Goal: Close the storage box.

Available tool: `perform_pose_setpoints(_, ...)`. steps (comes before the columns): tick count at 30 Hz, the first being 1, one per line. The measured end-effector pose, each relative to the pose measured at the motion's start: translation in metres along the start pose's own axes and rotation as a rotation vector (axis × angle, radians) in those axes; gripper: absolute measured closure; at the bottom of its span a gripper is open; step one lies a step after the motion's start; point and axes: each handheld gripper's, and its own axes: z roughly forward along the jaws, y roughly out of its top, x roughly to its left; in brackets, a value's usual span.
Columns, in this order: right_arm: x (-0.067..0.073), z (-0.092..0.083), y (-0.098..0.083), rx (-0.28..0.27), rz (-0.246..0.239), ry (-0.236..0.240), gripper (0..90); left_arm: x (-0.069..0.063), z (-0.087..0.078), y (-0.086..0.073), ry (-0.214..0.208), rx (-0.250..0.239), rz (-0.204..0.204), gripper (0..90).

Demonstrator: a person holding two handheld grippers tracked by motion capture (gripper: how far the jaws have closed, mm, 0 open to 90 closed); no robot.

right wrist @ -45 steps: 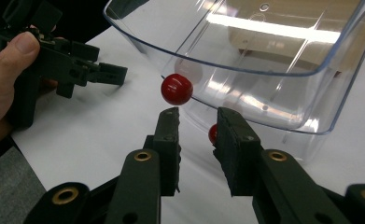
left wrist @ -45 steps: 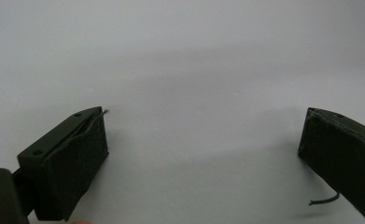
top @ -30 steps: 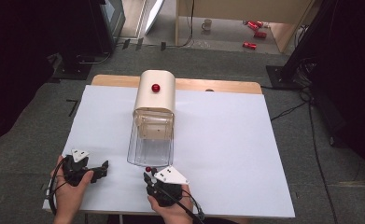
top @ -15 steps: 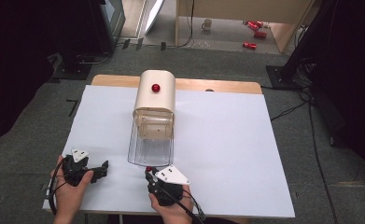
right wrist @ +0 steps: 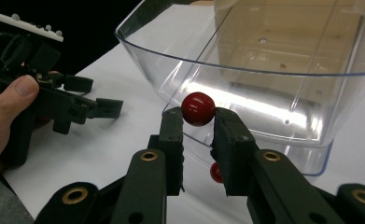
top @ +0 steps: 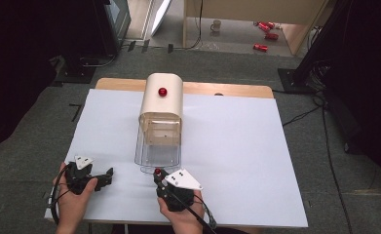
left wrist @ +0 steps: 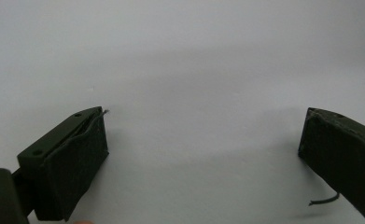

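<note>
since a second ago almost nothing has moved on my side: both hands stay low at the near edge of the white table cover [top: 237, 146], and my right gripper [top: 157, 176] has only crept a touch closer to the clear bin.

going left to right: my left gripper [top: 109, 176] rests on the cover, jaws spread wide with only bare white sheet between them, holding nothing. just right of it, my right gripper [right wrist: 198, 122] is clamped on a small red ball [right wrist: 198, 108], pinched at the jaw tips right at the lip of the clear plastic bin [right wrist: 264, 70]. the ball's reflection shows red in the bin wall below. behind the bin stands a cream box [top: 161, 95] with a red knob [top: 162, 91] on top.
</note>
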Motion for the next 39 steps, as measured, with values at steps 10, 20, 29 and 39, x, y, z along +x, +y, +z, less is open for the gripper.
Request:
perform_pose_setpoints(10, -0.005, -0.002, 0.017, -0.024, -0.016, -0.019, 75.1, 0.0, 0.0, 0.0, 0.0, 0.0, -0.001, 1.1)
perform_pose_setpoints(20, -0.008, 0.002, 0.029, -0.032, -0.027, -0.027, 75.2, 0.0, 0.0, 0.0, -0.001, -0.002, -0.003, 1.1)
perform_pose_setpoints(29, -0.012, 0.011, 0.039, -0.022, -0.042, -0.038, 75.2, 0.0, 0.0, 0.0, 0.0, 0.0, 0.0, 1.1)
perform_pose_setpoints(39, -0.019, 0.025, 0.049, -0.013, -0.059, -0.058, 75.3, 0.0, 0.0, 0.0, -0.001, 0.001, 0.0, 1.1)
